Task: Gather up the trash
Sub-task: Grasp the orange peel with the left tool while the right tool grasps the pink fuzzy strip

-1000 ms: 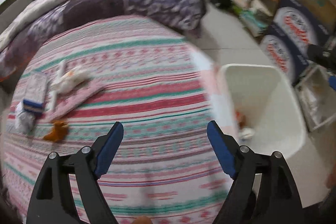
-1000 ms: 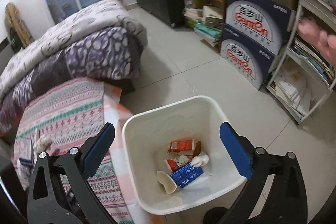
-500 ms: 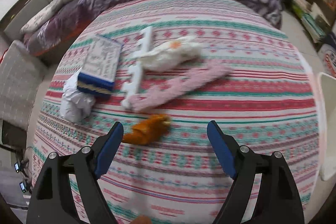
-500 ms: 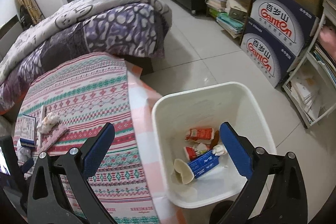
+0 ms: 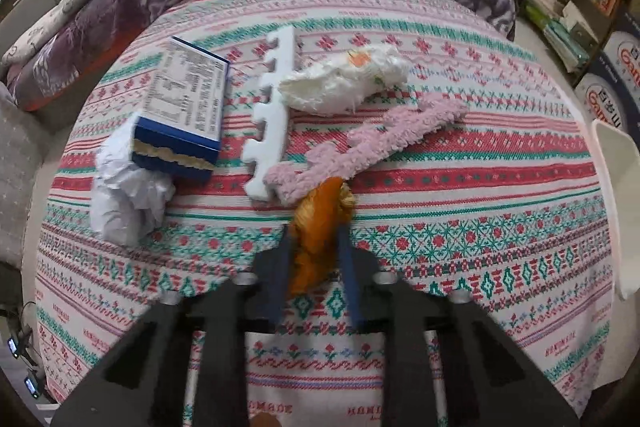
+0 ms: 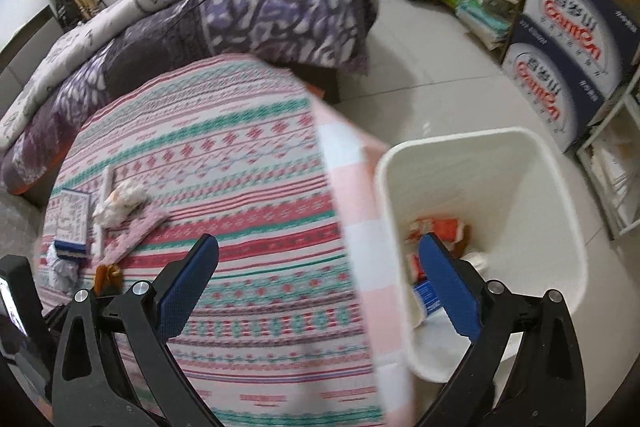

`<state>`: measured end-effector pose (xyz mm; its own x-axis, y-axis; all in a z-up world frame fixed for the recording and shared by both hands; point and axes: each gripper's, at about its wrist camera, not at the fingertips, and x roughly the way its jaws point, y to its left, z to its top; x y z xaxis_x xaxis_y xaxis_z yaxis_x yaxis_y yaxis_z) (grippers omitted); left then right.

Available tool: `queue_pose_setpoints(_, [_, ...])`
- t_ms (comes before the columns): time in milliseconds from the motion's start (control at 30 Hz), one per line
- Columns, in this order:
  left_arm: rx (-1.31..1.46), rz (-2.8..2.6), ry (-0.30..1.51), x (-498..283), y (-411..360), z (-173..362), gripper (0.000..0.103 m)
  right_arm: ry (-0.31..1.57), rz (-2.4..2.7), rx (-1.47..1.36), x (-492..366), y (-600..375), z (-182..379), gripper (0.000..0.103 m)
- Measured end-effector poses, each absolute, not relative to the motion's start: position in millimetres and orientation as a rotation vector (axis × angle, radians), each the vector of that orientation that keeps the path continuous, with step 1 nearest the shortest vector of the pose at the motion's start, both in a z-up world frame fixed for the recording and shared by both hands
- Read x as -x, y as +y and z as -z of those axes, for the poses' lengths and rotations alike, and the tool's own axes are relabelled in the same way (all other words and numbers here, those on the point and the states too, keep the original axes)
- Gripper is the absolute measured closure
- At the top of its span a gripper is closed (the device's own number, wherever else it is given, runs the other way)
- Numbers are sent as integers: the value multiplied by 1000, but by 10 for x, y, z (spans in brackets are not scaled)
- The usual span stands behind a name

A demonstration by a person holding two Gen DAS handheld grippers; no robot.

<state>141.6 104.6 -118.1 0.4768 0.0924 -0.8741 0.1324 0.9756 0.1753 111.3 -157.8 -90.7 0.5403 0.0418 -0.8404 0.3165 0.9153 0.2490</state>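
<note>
Pink strip [image 5: 372, 147] touches the orange wrapper [image 5: 320, 231] in left gripper [image 5: 314, 247].

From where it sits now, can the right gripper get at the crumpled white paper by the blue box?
Probably not directly. The right gripper hangs open near the white bin, and the crumpled white paper lies across the bedspread beside the blue box, with the left gripper working there.

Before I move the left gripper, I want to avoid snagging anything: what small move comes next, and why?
Probably lift the left gripper straight up a little. Its jaws look closed on the orange scrap, whose far tip touches the pink fuzzy strip. Rising first should free it before carrying it right to the white bin.
</note>
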Motion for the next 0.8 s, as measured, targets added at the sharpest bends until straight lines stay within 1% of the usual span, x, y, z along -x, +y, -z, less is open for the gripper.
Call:
queue_pose_setpoints(133, [-168,19,1033,-1330,1168,922,90,1024,109,-403,-1212,-1288,978,7])
queue_pose_setpoints(300, [-63,14,941,-1196,1419,457,91,1068,28,-436,-1337,-889,1048,9])
queue_pose_setpoints(367, [-23,3,903,-1147,1533,260,91,1090,5,-498,-1420,-725,1094,16])
queue_pose_setpoints(533, [43,-35,804,-1025,1754,-170,91,1124,52,-648,-1671,-332,1205,24])
queue_pose_setpoints(667, [95,-49,766,-990,1899,-360,90,1118,154,-714,-1834,-109,1255,25])
queue_pose_setpoints(800, [134,-57,767,-985,1996,-398,90,1140,231,-608,-2017,192,1325,23])
